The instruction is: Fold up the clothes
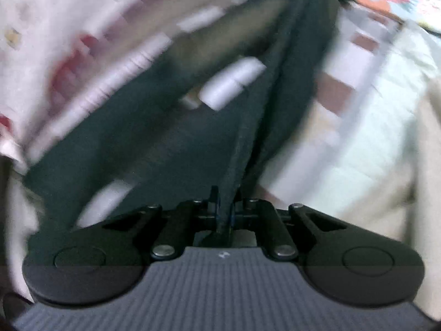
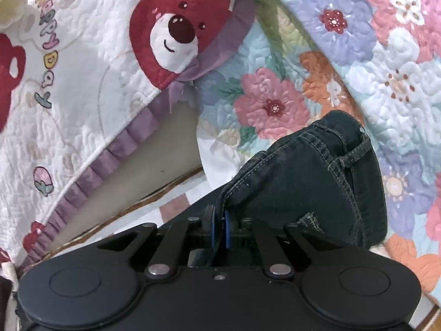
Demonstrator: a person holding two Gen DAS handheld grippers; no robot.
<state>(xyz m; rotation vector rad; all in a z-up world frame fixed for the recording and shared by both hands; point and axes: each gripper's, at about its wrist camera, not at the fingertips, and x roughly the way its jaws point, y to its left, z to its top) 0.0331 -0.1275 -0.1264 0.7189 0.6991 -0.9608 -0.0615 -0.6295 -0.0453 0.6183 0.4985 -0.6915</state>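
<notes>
A pair of dark jeans is held by both grippers. In the left wrist view my left gripper (image 1: 226,209) is shut on a fold of the dark jeans (image 1: 165,127), which stretch away up and to the right; the view is blurred by motion. In the right wrist view my right gripper (image 2: 219,230) is shut on the stitched waistband edge of the jeans (image 2: 311,182), which bunch up just ahead and right of the fingertips, with a belt loop showing.
A white quilt with red bears and a purple frill (image 2: 82,82) lies to the left. A floral quilt (image 2: 344,55) lies ahead and right. A checked pink and white sheet (image 1: 344,82) lies beneath the jeans.
</notes>
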